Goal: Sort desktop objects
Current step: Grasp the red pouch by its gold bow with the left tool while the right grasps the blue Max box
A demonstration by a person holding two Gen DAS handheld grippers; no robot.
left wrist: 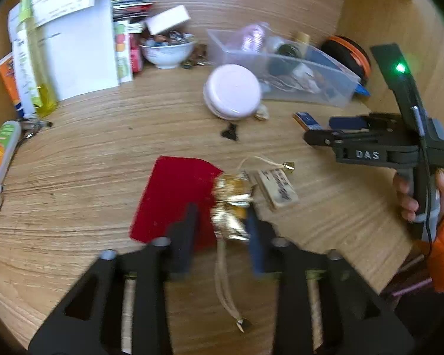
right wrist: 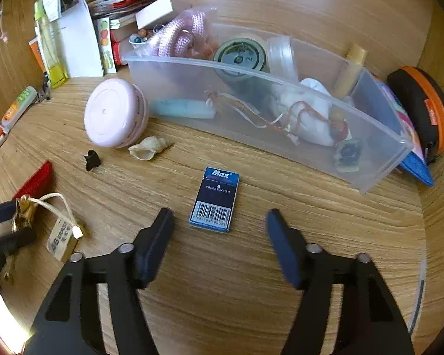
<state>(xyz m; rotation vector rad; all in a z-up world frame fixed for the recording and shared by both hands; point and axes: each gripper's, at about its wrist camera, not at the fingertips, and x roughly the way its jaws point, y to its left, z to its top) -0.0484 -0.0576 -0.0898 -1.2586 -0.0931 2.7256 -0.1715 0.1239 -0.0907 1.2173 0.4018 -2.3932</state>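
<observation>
A crumpled gold pouch (left wrist: pixel 232 207) with cream cords and a wooden tag (left wrist: pixel 278 189) lies partly over a red card (left wrist: pixel 171 195). My left gripper (left wrist: pixel 222 219) is shut on the gold pouch; it also shows in the right wrist view, where the left gripper (right wrist: pixel 6 224) clasps it at the far left. A small blue Max staples box (right wrist: pixel 214 201) lies flat on the wooden desk. My right gripper (right wrist: pixel 219 213) stands open just before it, one finger on each side and apart from it. In the left wrist view the right gripper (left wrist: pixel 319 130) hangs near that box (left wrist: pixel 306 119).
A clear plastic bin (right wrist: pixel 281 148) holding tape, cords and a white pouch stands behind the box. A pink round jar (right wrist: pixel 112 112), a shell (right wrist: pixel 149 148) and a black clip (right wrist: pixel 91 159) lie to its left. An orange-black case (right wrist: pixel 423 109) sits far right; papers and a bowl (left wrist: pixel 165 51) at back.
</observation>
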